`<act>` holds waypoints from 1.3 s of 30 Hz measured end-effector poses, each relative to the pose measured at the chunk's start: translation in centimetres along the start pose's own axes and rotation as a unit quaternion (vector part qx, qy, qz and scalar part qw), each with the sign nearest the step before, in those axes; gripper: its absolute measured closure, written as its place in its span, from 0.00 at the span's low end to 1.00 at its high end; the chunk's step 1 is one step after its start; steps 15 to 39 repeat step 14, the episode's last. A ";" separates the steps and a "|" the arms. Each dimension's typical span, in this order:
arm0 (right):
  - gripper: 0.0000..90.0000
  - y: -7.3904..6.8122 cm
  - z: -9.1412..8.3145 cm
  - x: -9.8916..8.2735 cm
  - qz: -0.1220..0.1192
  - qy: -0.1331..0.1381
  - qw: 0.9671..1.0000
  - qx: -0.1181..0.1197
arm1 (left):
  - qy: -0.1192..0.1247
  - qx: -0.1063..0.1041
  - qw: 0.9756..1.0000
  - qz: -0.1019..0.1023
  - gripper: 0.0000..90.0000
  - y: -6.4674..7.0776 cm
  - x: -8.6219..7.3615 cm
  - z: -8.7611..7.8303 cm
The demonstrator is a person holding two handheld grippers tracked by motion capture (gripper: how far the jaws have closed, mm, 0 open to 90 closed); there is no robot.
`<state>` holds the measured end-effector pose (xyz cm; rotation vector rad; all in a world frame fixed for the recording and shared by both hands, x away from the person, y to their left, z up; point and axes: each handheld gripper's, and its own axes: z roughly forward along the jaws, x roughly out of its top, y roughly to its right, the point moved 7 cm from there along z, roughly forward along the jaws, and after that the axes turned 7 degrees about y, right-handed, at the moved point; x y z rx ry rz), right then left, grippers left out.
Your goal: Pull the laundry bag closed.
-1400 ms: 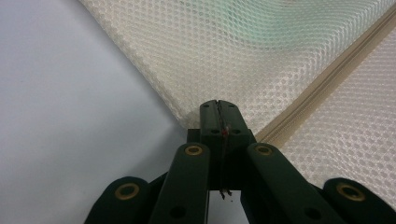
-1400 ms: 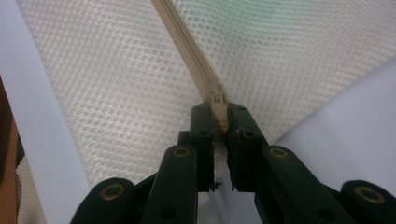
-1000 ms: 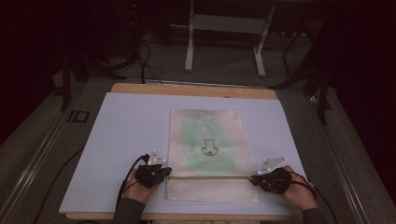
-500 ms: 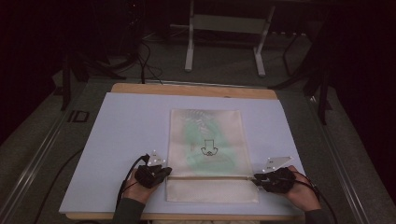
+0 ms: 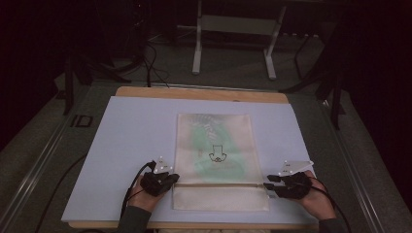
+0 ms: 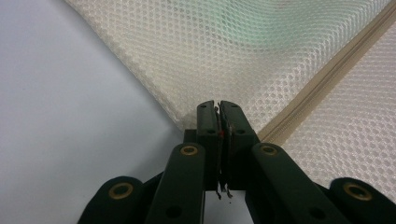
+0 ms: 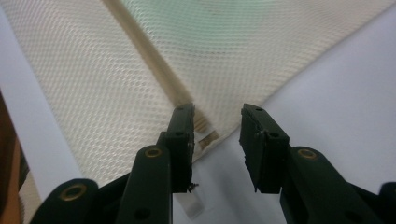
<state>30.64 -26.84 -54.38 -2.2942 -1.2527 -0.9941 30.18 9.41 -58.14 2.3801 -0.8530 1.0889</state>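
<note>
A cream mesh zipper bag [image 5: 214, 145] with green contents and a small black drawing lies flat in the middle of the pale board [image 5: 126, 131]. Its zipper [image 5: 218, 184] runs across near the front. My left gripper [image 5: 174, 178] sits at the zipper's left end. In the left gripper view its jaws [image 6: 218, 109] have just been opening a little, with only a thin slit between them, and they still pinch the bag's edge [image 6: 187, 70]. My right gripper [image 5: 268, 186] is at the bag's right edge. Its jaws [image 7: 217, 116] have just been opening and stand apart, with the zipper's end tab [image 7: 208, 139] loose between them.
The board rests on a wooden tabletop [image 5: 204, 93] with a narrow margin at the front. White stand legs [image 5: 197, 48] and dark cables [image 5: 150, 63] lie on the floor beyond the table. Bare board stretches to the left and right of the bag.
The right gripper's jaws have opened off the zipper's end and the hand has shifted slightly to the right. The left hand and the bag stay where they were.
</note>
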 end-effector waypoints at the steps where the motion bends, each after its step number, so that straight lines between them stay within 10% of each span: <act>1: 0.71 0.1 0.0 0.0 0.005 0.002 1.000 -0.003 | 0.000 0.001 1.000 0.001 0.96 0.0 0.0 0.0; 14: 0.65 1.7 0.0 -0.7 0.046 0.009 0.998 -0.035 | 0.011 0.032 0.999 -0.009 0.95 -1.1 0.0 -0.6; 39: 0.65 1.7 0.0 -0.7 0.046 0.009 0.998 -0.035 | 0.011 0.032 0.999 -0.009 0.95 -1.1 0.0 -0.6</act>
